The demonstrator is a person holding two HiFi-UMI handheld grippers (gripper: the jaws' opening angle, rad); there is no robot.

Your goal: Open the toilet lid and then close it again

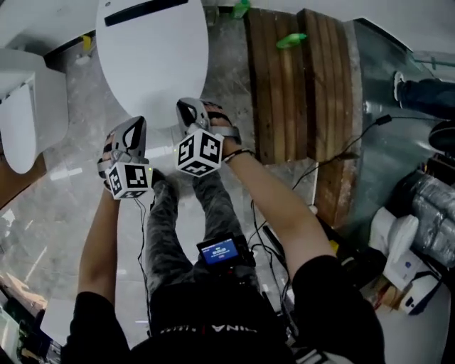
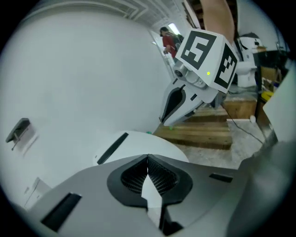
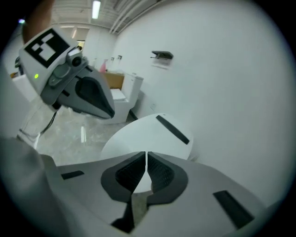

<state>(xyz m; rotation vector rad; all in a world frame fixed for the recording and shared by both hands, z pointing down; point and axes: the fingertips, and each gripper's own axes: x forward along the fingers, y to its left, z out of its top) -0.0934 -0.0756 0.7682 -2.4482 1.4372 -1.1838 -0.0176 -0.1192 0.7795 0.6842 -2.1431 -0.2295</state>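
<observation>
Toilet lid (image 1: 149, 57) is down and lies flat: a white oval at the top of the head view, with a black slot (image 1: 146, 11) near its far end. It's straight ahead of the person, past the knees.

Left gripper (image 1: 135, 122) is clenched. In the left gripper view the ribbed pads meet at the tips (image 2: 148, 159) with nothing between them. Right gripper (image 1: 188, 106) is the same: jaws together (image 3: 146, 155), empty.

Both grippers are held side by side at the lid's near edge and point down at it. In the head view the right gripper's tip overlaps the rim. Both gripper views show the lid (image 2: 138, 143) (image 3: 143, 134) beyond the jaws, apart from them, so no contact. Each gripper view also catches the other gripper off to the side (image 2: 173, 104) (image 3: 88, 95).

Marker cubes face up at the camera: left (image 1: 130, 180), right (image 1: 200, 151).

Surroundings:
- Glossy marble-pattern floor (image 1: 57, 206).
- Wooden pallet (image 1: 302, 85) just to the right of the lid.
- Second white toilet (image 1: 21, 106) at the left edge, well apart.
- Small device with a blue screen (image 1: 219, 251) at the person's waist, with cables trailing to the right.
</observation>
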